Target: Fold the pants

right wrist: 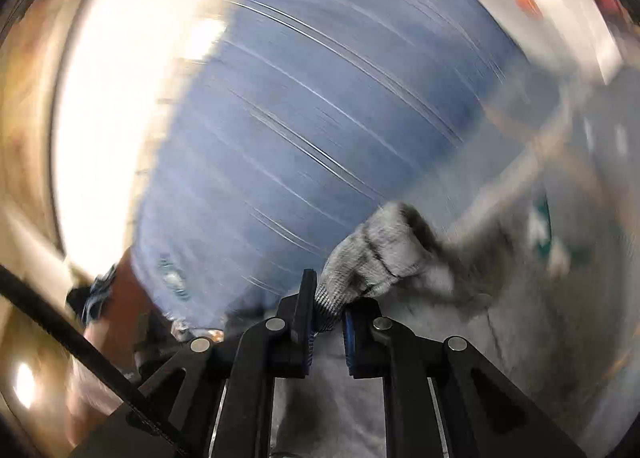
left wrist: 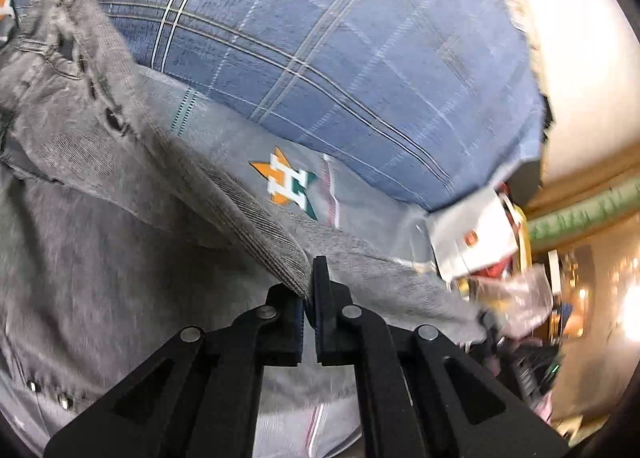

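Observation:
Grey corduroy pants (left wrist: pixel 100 161) hang lifted across the left wrist view, with the waistband, buttonholes and rivets at the left. My left gripper (left wrist: pixel 310 282) is shut on a folded edge of the pants. In the blurred right wrist view my right gripper (right wrist: pixel 328 298) is shut on a bunched grey hem of the pants (right wrist: pixel 380 254). Both grippers hold the cloth above a blue plaid blanket (left wrist: pixel 340 37).
A grey cloth with an orange and green star logo (left wrist: pixel 286 181) lies under the pants on the blanket. A white box and cluttered items (left wrist: pixel 476 234) sit at the right. The blanket's frayed edge (left wrist: pixel 532 57) meets a pale surface. The blue blanket (right wrist: pixel 300 117) fills the right wrist view.

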Available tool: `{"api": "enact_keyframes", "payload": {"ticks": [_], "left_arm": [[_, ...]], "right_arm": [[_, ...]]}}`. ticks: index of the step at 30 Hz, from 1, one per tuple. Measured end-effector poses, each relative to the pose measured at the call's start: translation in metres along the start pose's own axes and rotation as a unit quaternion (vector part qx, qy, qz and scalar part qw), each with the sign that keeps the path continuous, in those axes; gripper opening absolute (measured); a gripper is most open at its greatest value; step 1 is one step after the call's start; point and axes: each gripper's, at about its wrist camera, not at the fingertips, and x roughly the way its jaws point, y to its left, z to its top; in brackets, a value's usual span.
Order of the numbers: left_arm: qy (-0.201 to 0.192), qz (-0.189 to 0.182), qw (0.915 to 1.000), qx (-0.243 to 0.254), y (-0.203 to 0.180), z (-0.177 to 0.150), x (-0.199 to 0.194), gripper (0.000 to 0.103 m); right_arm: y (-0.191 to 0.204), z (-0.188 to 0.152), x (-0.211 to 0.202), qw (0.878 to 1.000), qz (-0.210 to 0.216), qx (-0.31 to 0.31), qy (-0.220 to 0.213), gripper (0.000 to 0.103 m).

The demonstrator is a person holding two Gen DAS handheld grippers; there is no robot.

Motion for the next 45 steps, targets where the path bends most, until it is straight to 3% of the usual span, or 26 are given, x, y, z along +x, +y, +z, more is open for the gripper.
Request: {"api": "enact_keyframes", "payload": {"ticks": [3,5,7,12,14,16,20,25,27,31,32,35,37,38,40,41,42,43,44,45], "left_arm": [[0.031,0.027,0.9992,0.007,0.014,-0.027,0.018,0.002],[0.058,0.047,0.9972,0.005,0.028,-0.044,0.036,0.002],[0.079,0.052,0.9955,-0.002,0.038,-0.055,0.046,0.002],[0.073,0.05,0.9958,0.023,0.031,-0.06,0.043,0.002],[0.082,0.061,0.9942,0.033,0.032,-0.057,0.049,0.002],[0.078,0.066,0.994,0.037,0.03,-0.06,0.048,0.002],[0.061,0.027,0.9959,0.061,0.023,-0.067,0.033,0.004],[0.093,0.06,0.9922,0.058,0.047,-0.081,0.062,0.004],[0.079,0.054,0.9929,0.07,0.044,-0.083,0.058,0.004],[0.046,0.032,0.993,0.104,0.029,-0.085,0.033,0.004],[0.046,0.037,0.9921,0.111,0.029,-0.087,0.032,0.004],[0.068,0.058,0.9892,0.116,0.039,-0.097,0.049,0.004],[0.064,0.051,0.99,0.115,0.048,-0.101,0.055,0.004],[0.054,0.043,0.9908,0.116,0.048,-0.1,0.049,0.004],[0.052,0.038,0.9917,0.111,0.047,-0.098,0.038,0.007],[0.05,0.018,0.9922,0.112,0.044,-0.095,0.026,0.009],[0.044,0.008,0.992,0.118,0.043,-0.092,0.016,0.012],[0.027,0.007,0.9916,0.126,0.04,-0.088,0.002,0.021],[0.012,0.01,0.9915,0.129,0.041,-0.085,-0.009,0.038],[-0.017,0.015,0.9916,0.127,0.042,-0.078,-0.028,0.048]], "right_arm": [[-0.008,-0.01,0.006,0.997,-0.046,-0.008,0.069,0.016],[-0.04,-0.024,0.028,0.984,-0.103,0.029,0.145,0.015],[-0.067,-0.032,0.039,0.971,-0.12,0.085,0.191,0.015],[-0.052,-0.031,0.034,0.972,-0.146,0.047,0.175,0.015],[-0.053,-0.036,0.046,0.961,-0.193,0.016,0.196,0.013],[-0.057,-0.039,0.051,0.956,-0.199,0.027,0.216,0.013],[-0.042,-0.031,0.035,0.957,-0.216,-0.025,0.189,0.015],[-0.06,-0.054,0.069,0.924,-0.281,-0.054,0.255,0.016],[-0.055,-0.051,0.064,0.926,-0.282,-0.059,0.243,0.015],[-0.039,-0.039,0.036,0.945,-0.254,-0.042,0.2,0.015],[-0.041,-0.04,0.035,0.946,-0.255,-0.035,0.2,0.015],[-0.063,-0.059,0.05,0.929,-0.287,-0.017,0.231,0.016],[-0.07,-0.062,0.056,0.931,-0.292,-0.006,0.22,0.015],[-0.066,-0.062,0.056,0.931,-0.292,-0.006,0.218,0.019],[-0.049,-0.062,0.05,0.926,-0.317,-0.029,0.203,0.037],[-0.04,-0.066,0.045,0.921,-0.338,-0.039,0.191,0.053],[-0.028,-0.07,0.039,0.917,-0.354,-0.053,0.174,0.061],[-0.015,-0.075,0.033,0.917,-0.36,-0.068,0.161,0.061],[-0.003,-0.081,0.029,0.916,-0.362,-0.079,0.155,0.061],[0.013,-0.086,0.024,0.915,-0.362,-0.094,0.149,0.061]]}}
